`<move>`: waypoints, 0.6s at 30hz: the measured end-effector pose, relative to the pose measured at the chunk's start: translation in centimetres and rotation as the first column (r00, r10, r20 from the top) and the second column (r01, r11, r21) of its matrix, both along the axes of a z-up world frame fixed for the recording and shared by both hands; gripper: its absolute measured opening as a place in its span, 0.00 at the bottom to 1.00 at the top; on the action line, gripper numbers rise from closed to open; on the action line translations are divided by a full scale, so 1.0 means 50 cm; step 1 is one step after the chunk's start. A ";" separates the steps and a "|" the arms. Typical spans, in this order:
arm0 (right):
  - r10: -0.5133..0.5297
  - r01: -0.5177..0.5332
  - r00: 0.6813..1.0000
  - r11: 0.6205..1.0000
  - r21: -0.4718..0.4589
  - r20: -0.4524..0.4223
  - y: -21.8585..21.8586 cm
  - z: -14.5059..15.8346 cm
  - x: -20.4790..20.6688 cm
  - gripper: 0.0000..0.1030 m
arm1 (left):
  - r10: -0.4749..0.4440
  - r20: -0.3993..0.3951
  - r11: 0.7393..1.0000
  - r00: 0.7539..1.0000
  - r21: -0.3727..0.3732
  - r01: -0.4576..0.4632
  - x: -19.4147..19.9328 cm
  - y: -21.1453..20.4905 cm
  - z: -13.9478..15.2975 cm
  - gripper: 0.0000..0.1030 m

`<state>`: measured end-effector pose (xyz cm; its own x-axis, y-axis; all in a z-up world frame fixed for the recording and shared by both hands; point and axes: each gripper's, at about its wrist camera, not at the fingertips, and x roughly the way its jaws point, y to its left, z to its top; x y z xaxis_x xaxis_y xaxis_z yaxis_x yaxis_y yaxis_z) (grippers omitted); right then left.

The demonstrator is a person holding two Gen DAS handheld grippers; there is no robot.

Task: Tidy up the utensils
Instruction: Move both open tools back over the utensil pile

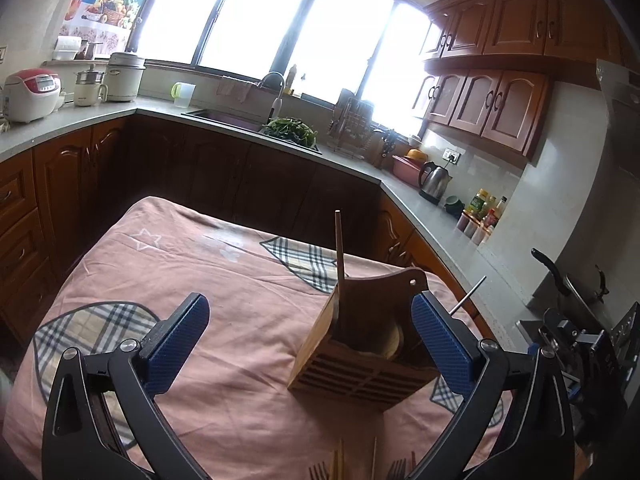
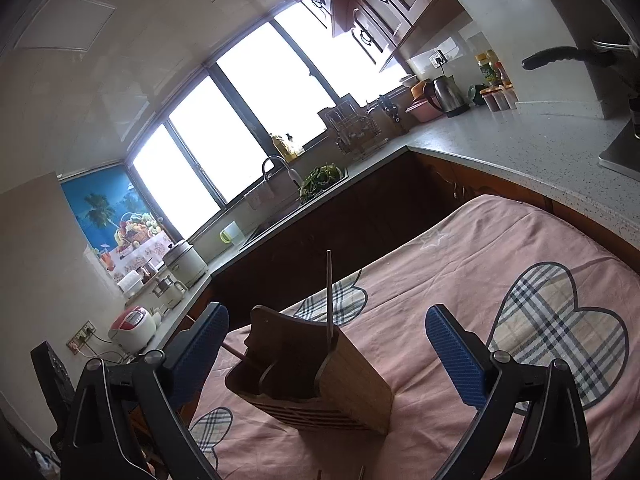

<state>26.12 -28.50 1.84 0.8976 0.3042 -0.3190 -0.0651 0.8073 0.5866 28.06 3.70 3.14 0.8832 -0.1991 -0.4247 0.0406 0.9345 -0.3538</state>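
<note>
A slatted wooden utensil holder stands on the table's pink cloth. In the left wrist view a wooden chopstick stands upright in it and a metal one leans out to the right. My left gripper is open, its blue pads wide apart, with the holder between them nearer the right pad and not touched. My right gripper is open too, the holder between its pads and untouched. Forks and chopstick ends lie at the table's near edge.
The table's far edge drops off toward dark wooden cabinets. An L-shaped counter carries a sink, a kettle, bottles and a pan. My right gripper's body shows at the right of the left wrist view.
</note>
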 end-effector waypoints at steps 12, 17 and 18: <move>0.024 -0.026 0.999 0.998 -0.059 -0.022 -0.003 0.003 -0.143 0.97 | -0.017 -0.029 1.000 0.999 0.015 0.017 -0.139 0.015 -0.026 1.00; 0.044 -0.046 0.998 0.996 -0.081 -0.036 0.000 -0.001 -0.192 0.97 | -0.012 -0.042 1.000 0.999 0.009 0.013 -0.182 0.020 -0.039 1.00; 0.047 -0.050 0.998 0.995 -0.086 -0.039 0.001 -0.003 -0.202 0.97 | -0.012 -0.046 1.000 0.999 0.008 0.012 -0.190 0.022 -0.044 1.00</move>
<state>16.03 -28.46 1.67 0.8696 0.3171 -0.3784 -0.0854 0.8516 0.5173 18.55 4.80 0.96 0.8603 -0.2059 -0.4664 0.0359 0.9370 -0.3475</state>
